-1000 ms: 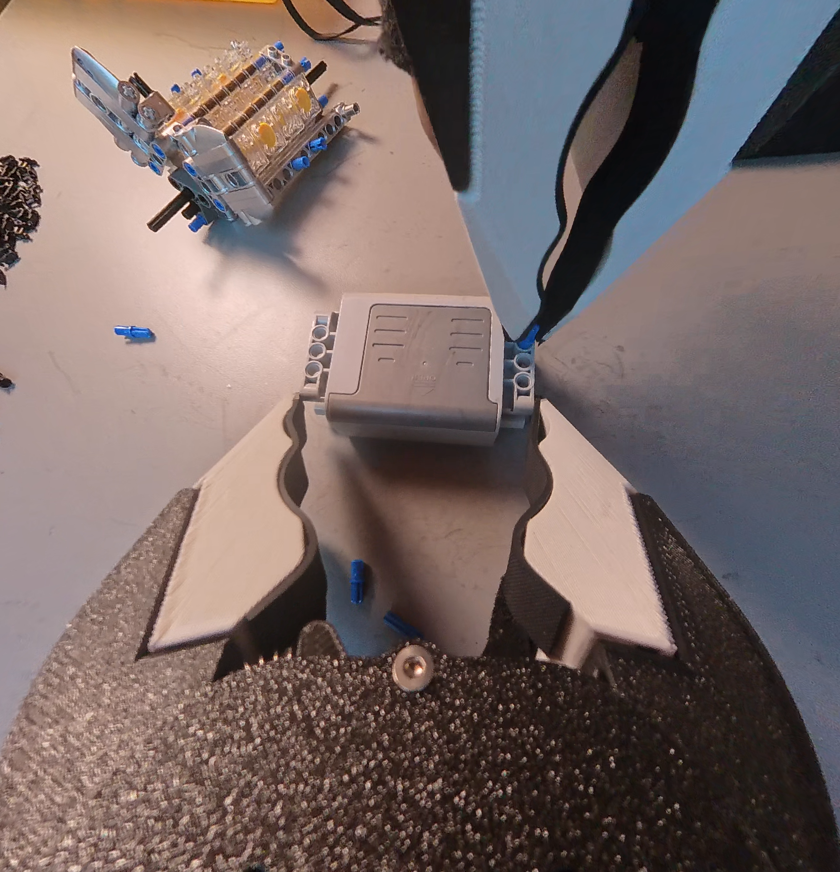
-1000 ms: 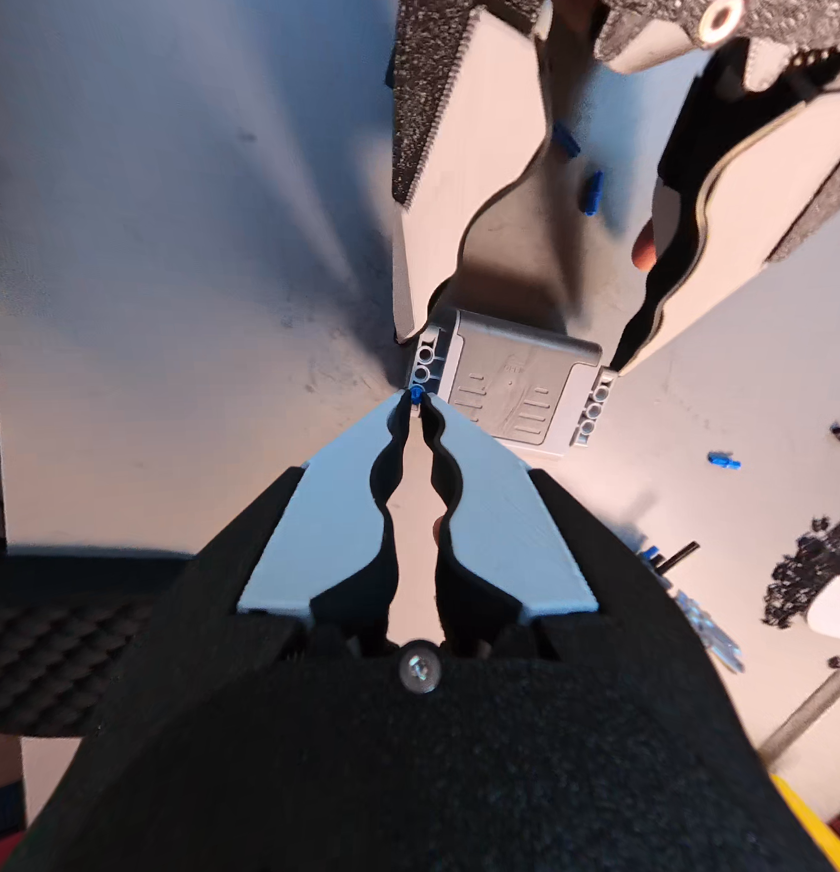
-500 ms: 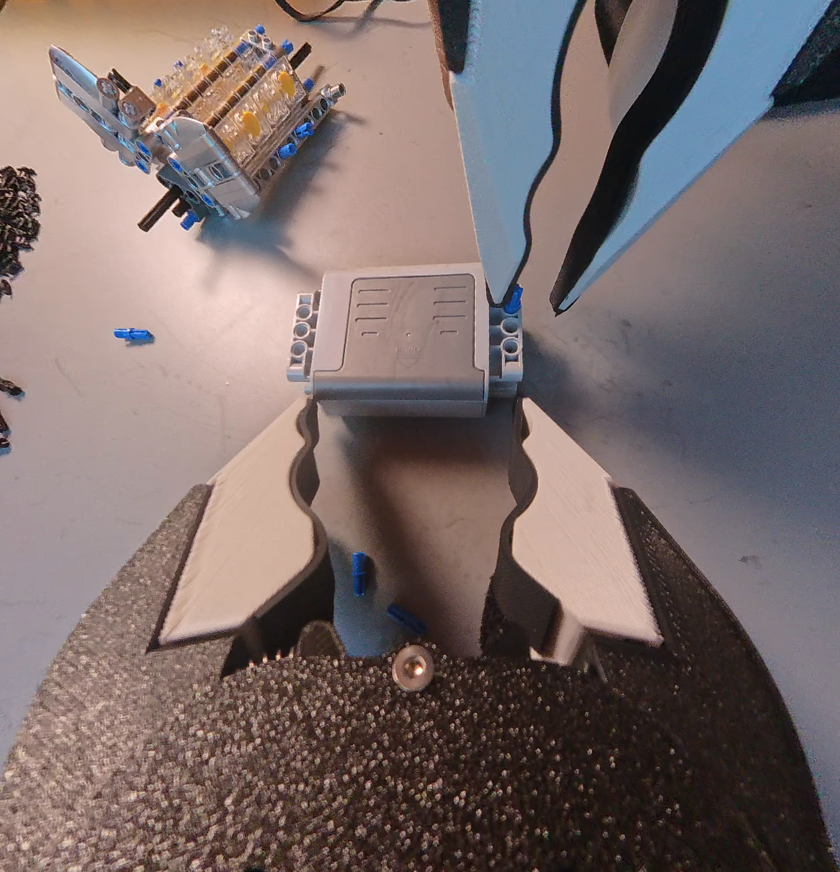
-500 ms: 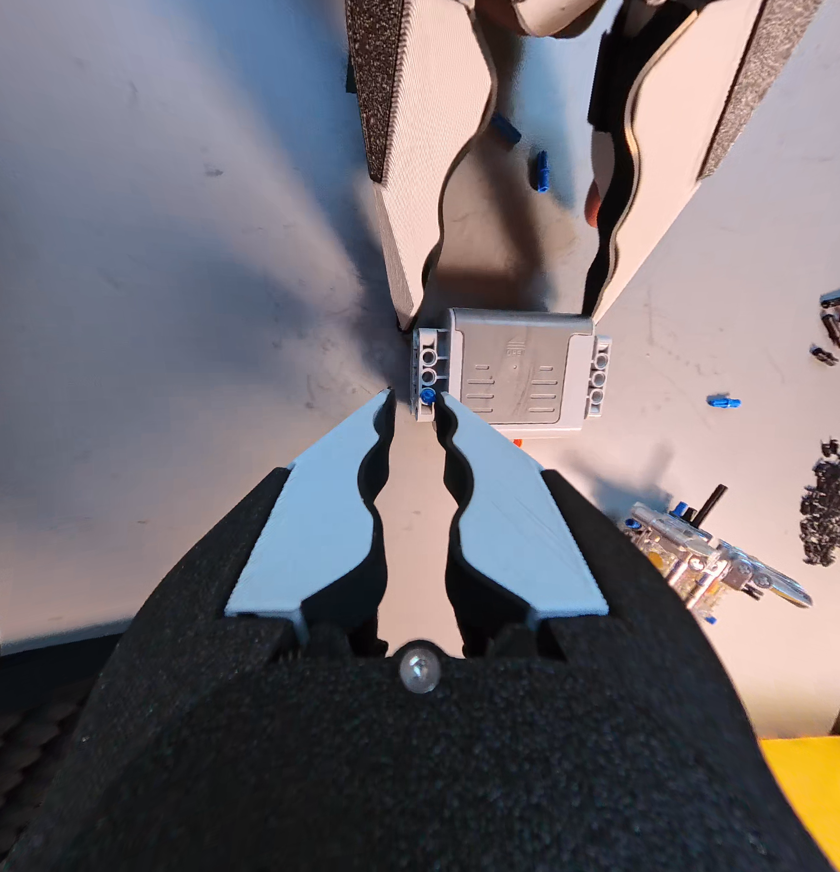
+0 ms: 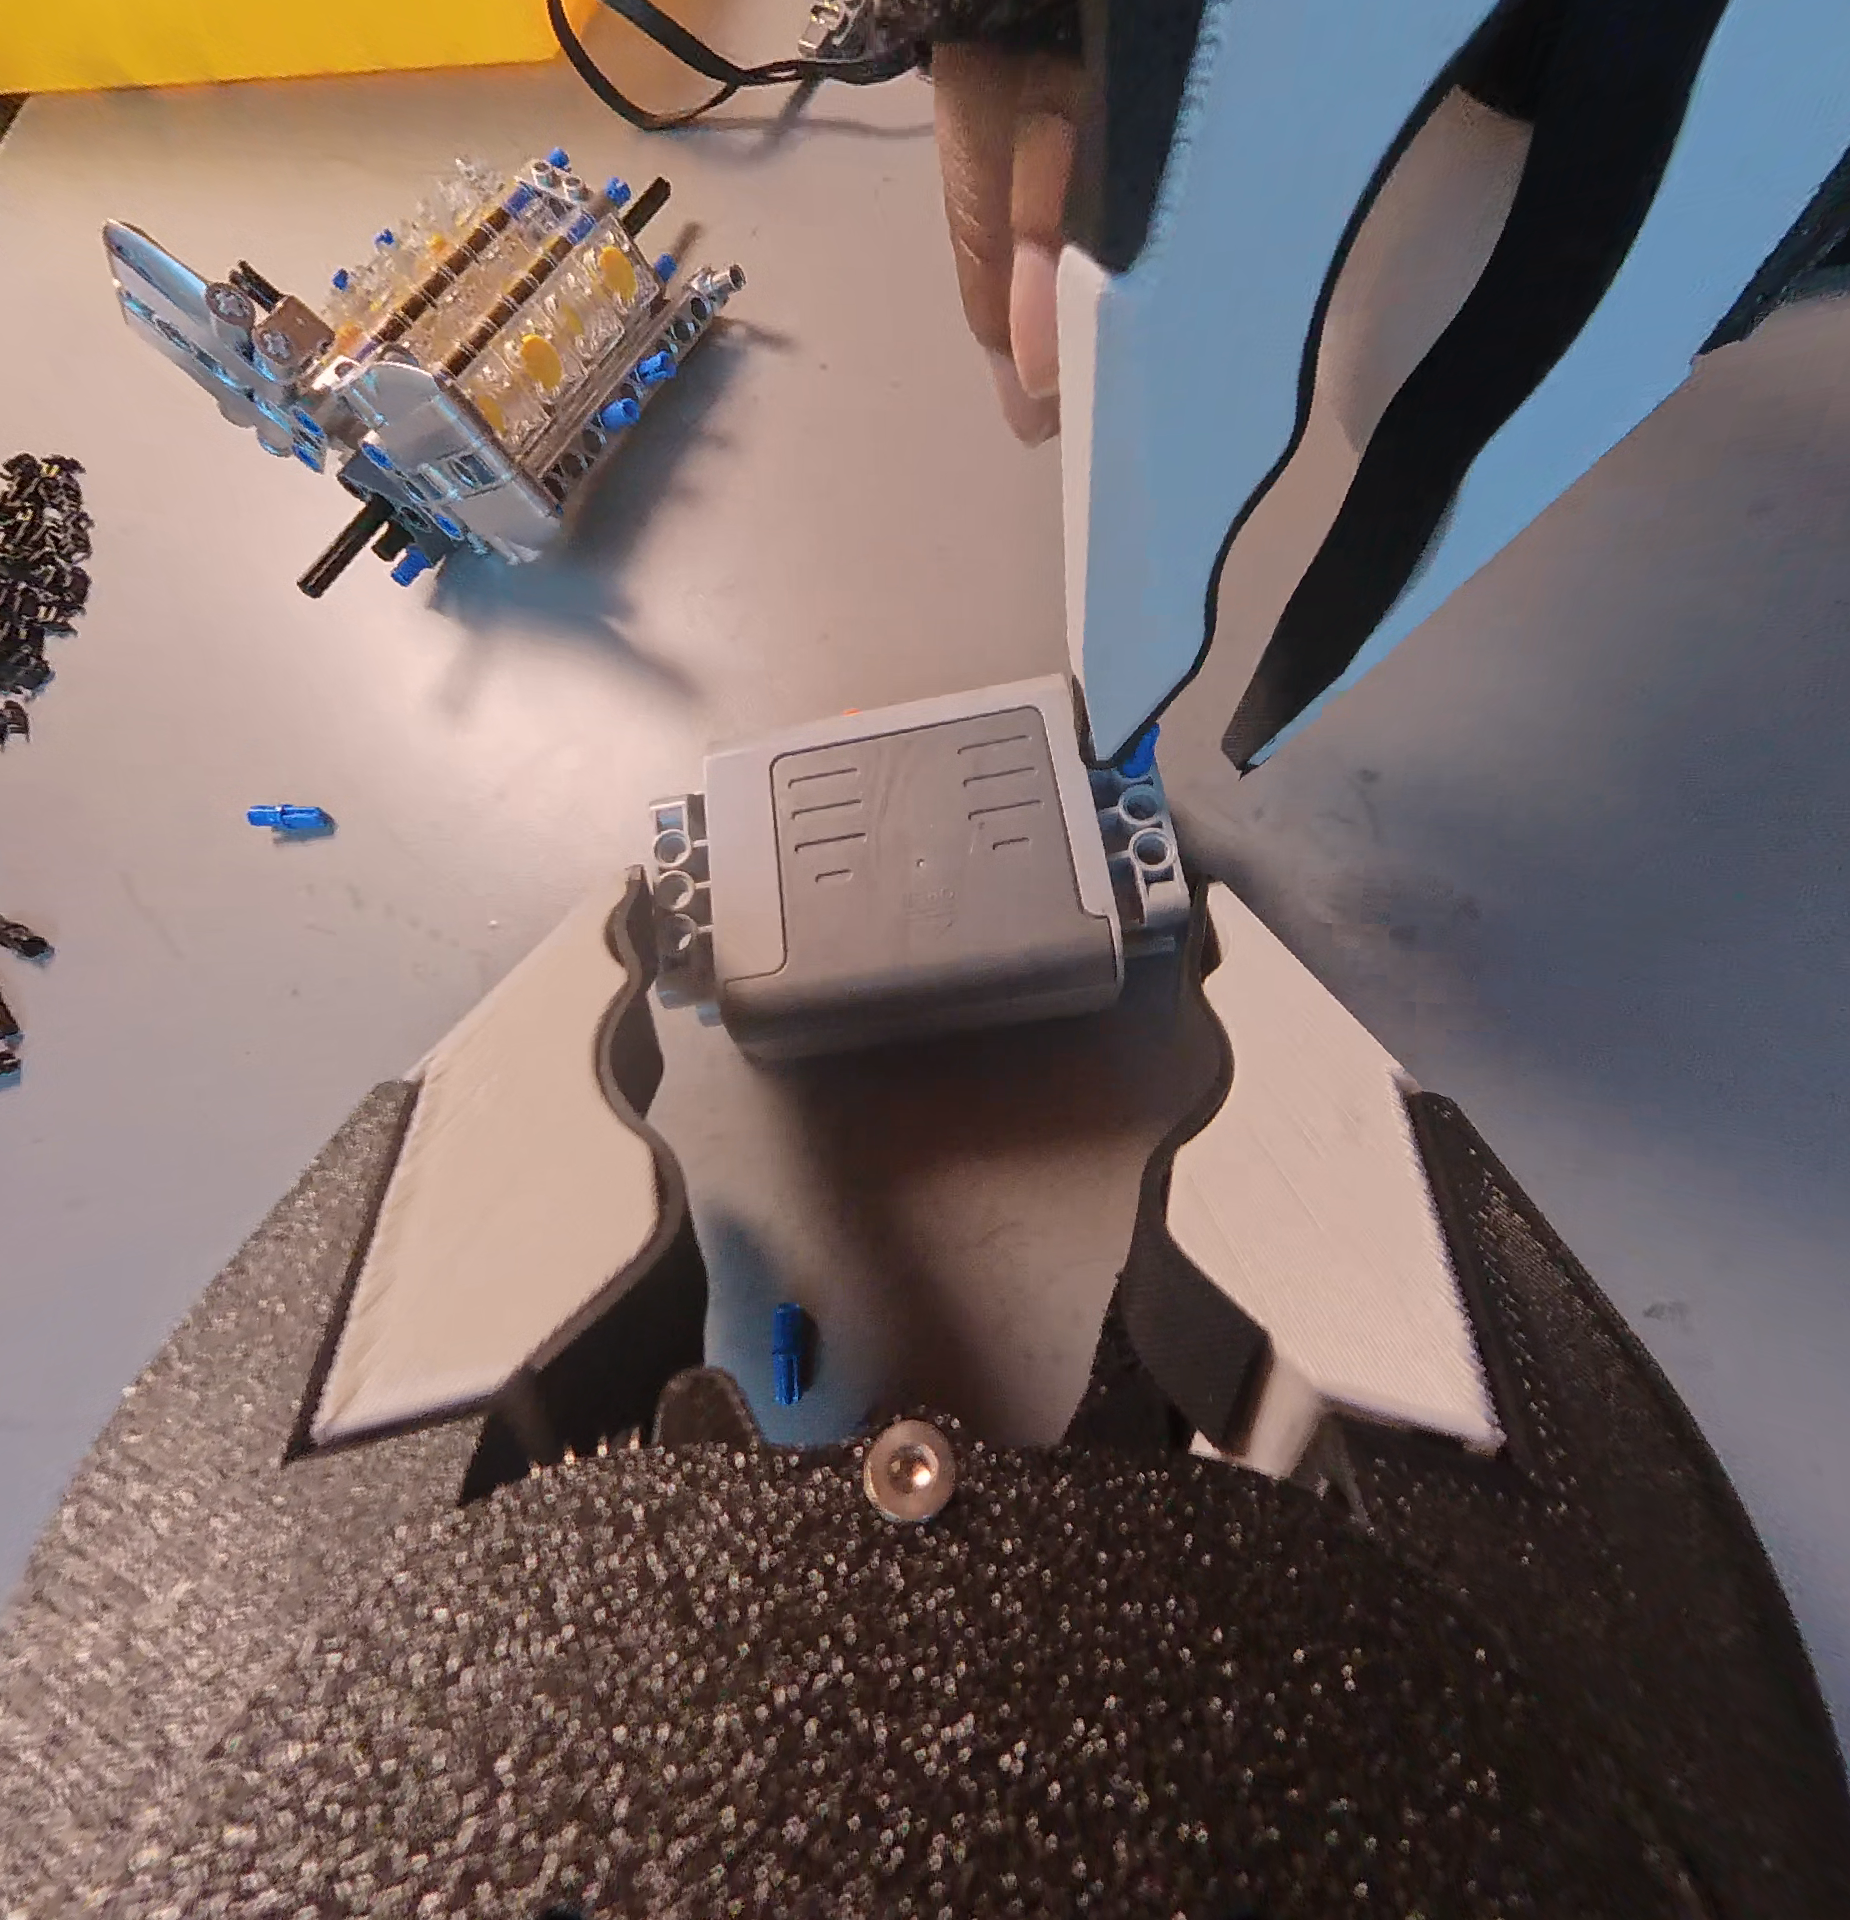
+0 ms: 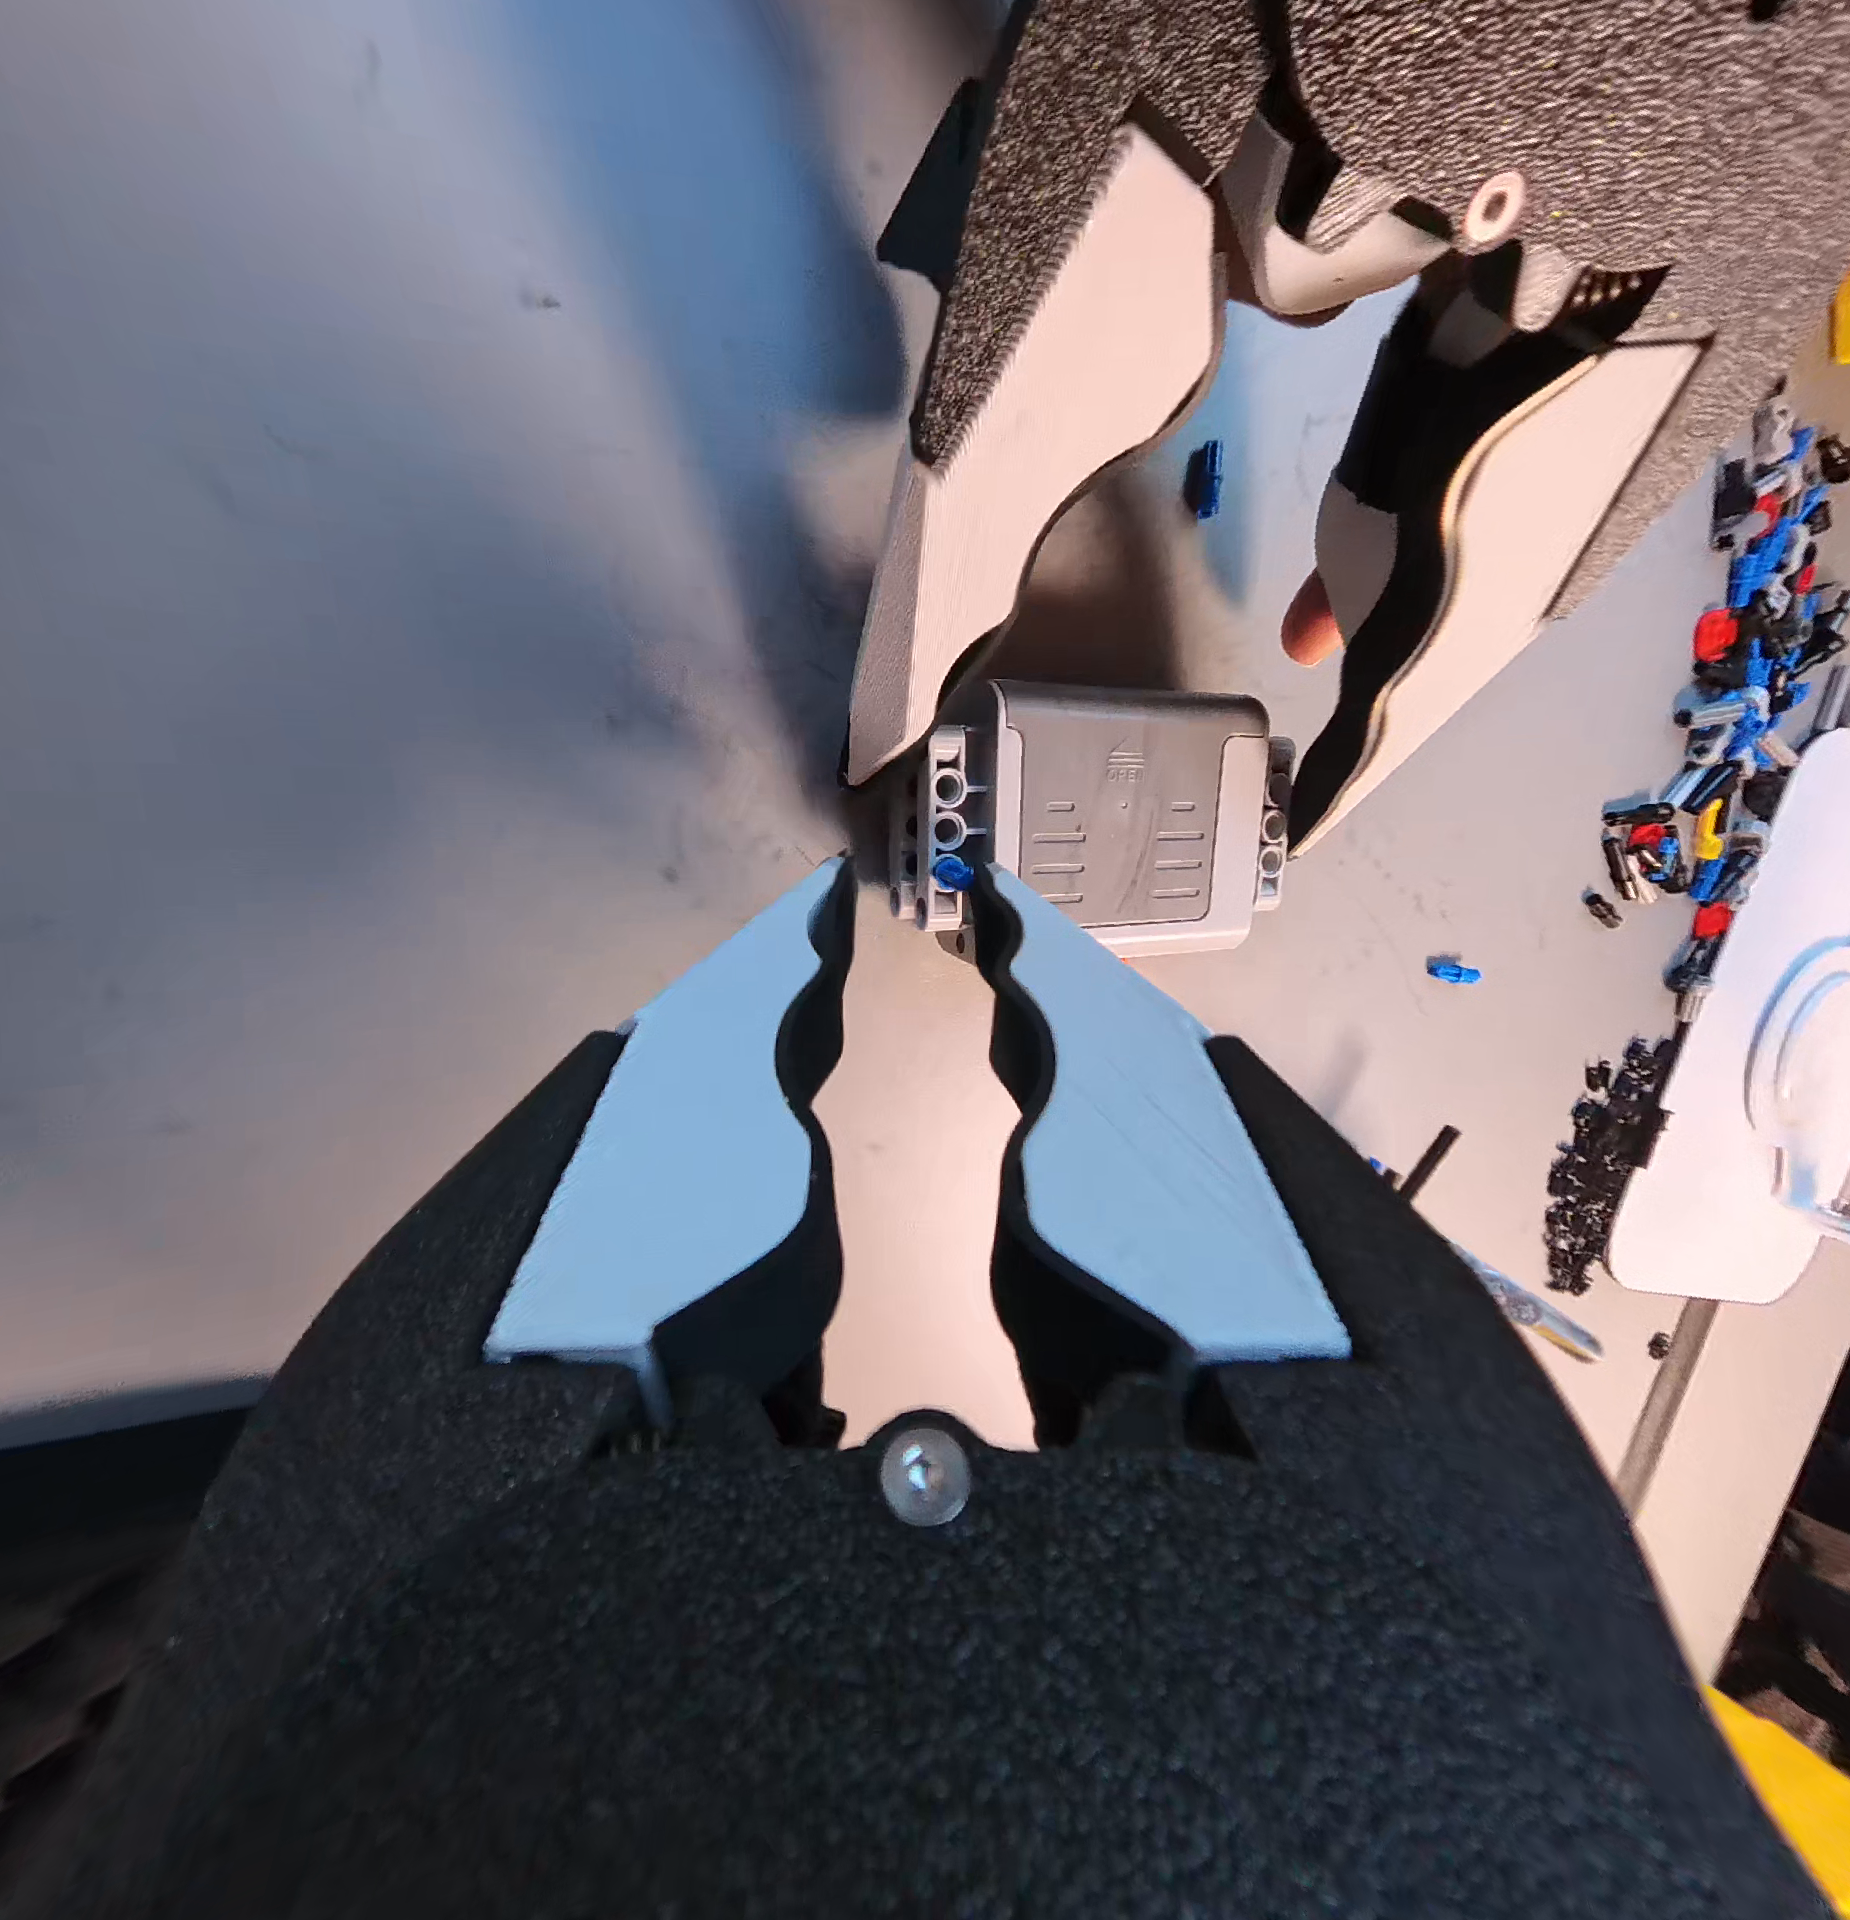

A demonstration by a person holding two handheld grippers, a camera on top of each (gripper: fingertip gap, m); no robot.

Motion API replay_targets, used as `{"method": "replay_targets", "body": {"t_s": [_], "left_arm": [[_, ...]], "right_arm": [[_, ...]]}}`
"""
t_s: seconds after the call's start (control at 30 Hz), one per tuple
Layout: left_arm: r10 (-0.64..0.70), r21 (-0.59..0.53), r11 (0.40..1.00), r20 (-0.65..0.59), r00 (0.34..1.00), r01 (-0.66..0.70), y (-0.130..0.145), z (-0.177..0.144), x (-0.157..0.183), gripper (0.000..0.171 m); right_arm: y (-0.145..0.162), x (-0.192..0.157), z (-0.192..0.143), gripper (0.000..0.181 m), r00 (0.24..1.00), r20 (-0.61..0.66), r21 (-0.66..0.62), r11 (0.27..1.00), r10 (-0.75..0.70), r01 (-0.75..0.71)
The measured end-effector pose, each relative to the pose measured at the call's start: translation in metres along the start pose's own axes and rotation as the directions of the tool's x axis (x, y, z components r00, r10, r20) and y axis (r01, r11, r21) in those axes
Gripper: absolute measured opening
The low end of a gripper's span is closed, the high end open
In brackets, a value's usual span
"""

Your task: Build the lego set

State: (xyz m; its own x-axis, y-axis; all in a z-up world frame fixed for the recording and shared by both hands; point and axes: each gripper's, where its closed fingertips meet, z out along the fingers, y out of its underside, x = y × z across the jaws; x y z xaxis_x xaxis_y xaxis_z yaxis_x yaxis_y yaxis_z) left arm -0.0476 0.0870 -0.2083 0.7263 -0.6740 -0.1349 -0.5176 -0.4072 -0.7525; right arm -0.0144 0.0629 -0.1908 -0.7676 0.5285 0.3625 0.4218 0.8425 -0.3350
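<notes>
A grey battery box [image 5: 921, 883] is gripped at both side flanges by the left hand-held gripper [image 5: 916, 914] above the grey tabletop [image 5: 485, 935].
The right hand-held gripper [image 6: 910, 878] is spread apart, its fingertips set either side of a blue pin [image 6: 950, 871] seated in the box's end hole. A brick-built engine model [image 5: 433, 384] is seen well apart, far left.

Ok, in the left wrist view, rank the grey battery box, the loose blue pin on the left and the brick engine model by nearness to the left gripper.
1. Grey battery box, between the left gripper's fingers.
2. Loose blue pin, out to the left on the table.
3. Brick engine model, far upper left.
</notes>
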Motion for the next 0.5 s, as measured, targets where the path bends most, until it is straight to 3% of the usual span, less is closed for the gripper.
{"method": "replay_targets", "body": {"t_s": [0.13, 0.3, 0.5], "left_arm": [[-0.002, -0.001, 1.000, 0.000, 1.000, 0.002, 0.000, 0.000, 0.000, 0.098], [-0.005, -0.001, 1.000, 0.004, 1.000, 0.005, 0.000, 0.000, 0.000, 0.098], [-0.007, 0.001, 1.000, 0.005, 1.000, 0.007, 0.000, 0.000, 0.000, 0.098]], "right_arm": [[-0.003, 0.010, -0.010, 0.021, 0.995, -0.053, 0.086, 0.993, 0.090, -0.085], [-0.006, 0.009, -0.010, 0.003, 0.986, -0.063, 0.147, 0.979, 0.153, -0.142], [-0.005, 0.012, -0.006, 0.000, 0.983, -0.056, 0.146, 0.975, 0.175, -0.165]]}}
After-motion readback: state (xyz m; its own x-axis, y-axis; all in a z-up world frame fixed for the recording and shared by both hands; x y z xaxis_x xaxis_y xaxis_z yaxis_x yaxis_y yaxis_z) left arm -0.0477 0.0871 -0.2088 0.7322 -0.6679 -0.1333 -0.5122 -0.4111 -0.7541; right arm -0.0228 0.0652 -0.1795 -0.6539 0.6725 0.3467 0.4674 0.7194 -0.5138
